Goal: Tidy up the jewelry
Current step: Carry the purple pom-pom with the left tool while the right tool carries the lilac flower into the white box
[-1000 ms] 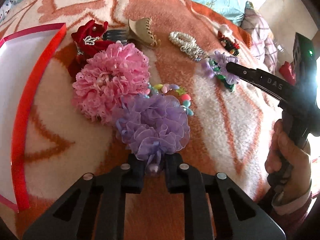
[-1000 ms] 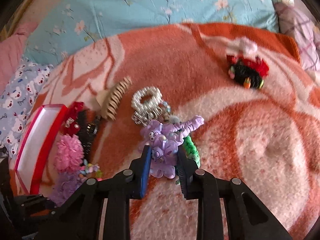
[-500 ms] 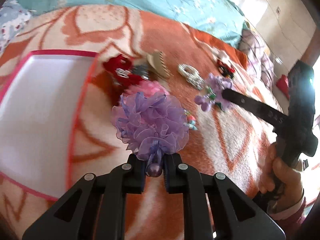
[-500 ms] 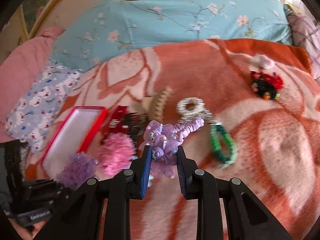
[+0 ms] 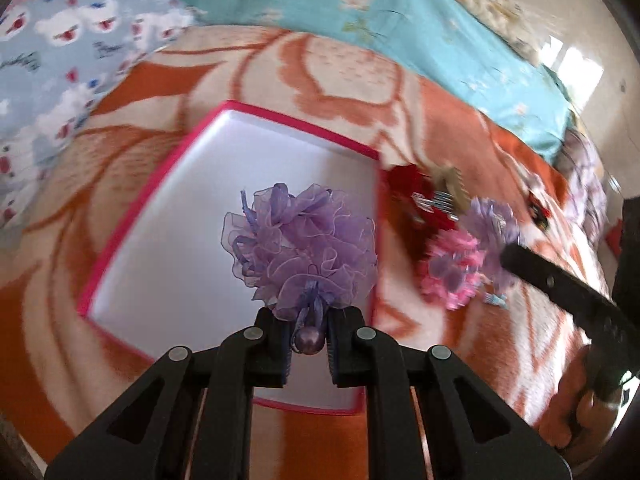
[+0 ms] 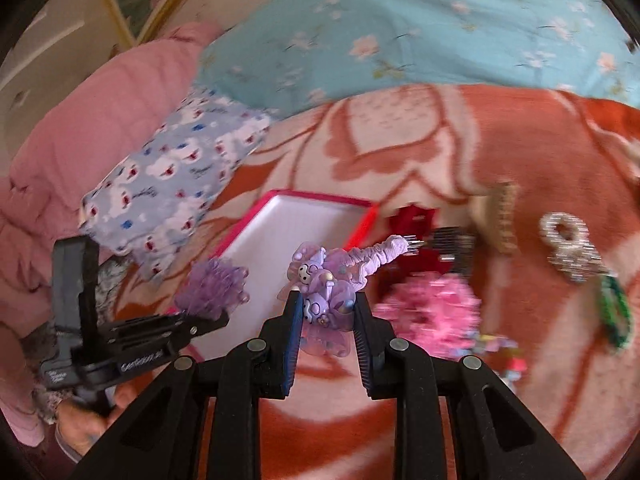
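While blur smears the clips on the blanket point(image 6: 520, 152), the left gripper point(image 5: 307, 334) pinches a purple flower point(image 5: 300, 248) over the box point(image 5: 192, 208), the right gripper point(image 6: 326, 312) squeezes a purple scrunchie point(image 6: 332, 280), and its writing is unreadable.

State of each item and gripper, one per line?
left gripper: shut on purple organza flower, over the box
right gripper: shut on purple cartoon hair tie
red box: open, nothing inside
pink flower: lying on blanket
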Motion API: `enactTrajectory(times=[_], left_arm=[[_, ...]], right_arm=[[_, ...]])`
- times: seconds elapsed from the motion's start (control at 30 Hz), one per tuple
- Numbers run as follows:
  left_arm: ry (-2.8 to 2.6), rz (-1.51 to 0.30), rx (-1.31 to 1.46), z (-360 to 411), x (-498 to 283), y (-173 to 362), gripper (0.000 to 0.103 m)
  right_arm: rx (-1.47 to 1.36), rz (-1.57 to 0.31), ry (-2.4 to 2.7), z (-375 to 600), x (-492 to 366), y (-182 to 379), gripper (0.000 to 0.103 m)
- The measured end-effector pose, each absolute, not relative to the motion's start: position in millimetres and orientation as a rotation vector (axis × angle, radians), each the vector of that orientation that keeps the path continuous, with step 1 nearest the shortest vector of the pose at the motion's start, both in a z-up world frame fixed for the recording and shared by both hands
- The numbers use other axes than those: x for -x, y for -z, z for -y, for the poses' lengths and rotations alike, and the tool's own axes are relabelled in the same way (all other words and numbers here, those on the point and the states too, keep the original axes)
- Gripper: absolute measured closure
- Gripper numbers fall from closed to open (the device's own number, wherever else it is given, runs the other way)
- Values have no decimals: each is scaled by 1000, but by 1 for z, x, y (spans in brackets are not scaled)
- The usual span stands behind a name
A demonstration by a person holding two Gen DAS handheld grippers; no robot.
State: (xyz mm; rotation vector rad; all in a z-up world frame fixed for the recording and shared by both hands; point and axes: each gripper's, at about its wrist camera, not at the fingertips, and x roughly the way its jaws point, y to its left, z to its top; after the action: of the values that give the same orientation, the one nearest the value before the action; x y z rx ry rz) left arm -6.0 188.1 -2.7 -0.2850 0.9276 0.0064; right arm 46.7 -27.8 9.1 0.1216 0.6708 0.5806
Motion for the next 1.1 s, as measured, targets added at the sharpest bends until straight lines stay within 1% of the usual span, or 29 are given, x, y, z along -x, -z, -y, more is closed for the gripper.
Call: enactTrajectory(times=[0.23, 0.47, 0.63, 0.83, 0.93, 0.97, 1.0, 1.03, 1.1], left_arm=[[-102, -960, 302, -237, 4, 24, 92], [-128, -998, 325, -256, 5, 42, 92], [-118, -1033, 328, -254, 5, 51, 91], [-84, -1082, 326, -242, 3, 59, 87], [-82, -1068, 276, -228, 5, 61, 86], [-82, -1068, 265, -225, 4, 61, 83], [-85, -1069, 254, -222, 4, 62, 77], [-83, -1071, 252, -220, 3, 62, 74], [-85, -1075, 240, -218, 3, 62, 70]], right_arm=[[-68, -756, -704, -44, -50, 19, 79], [-3, -872, -768, -88, -52, 58, 78], [41, -945, -742, -85, -55, 79, 78], [111, -932, -650, -60, -60, 76, 79], [67, -947, -646, -42, -70, 73, 79], [60, -952, -648, -39, -72, 73, 78], [61, -952, -647, -38, -72, 72, 78], [63, -951, -649, -37, -72, 72, 76], [56, -950, -652, -39, -71, 72, 74]])
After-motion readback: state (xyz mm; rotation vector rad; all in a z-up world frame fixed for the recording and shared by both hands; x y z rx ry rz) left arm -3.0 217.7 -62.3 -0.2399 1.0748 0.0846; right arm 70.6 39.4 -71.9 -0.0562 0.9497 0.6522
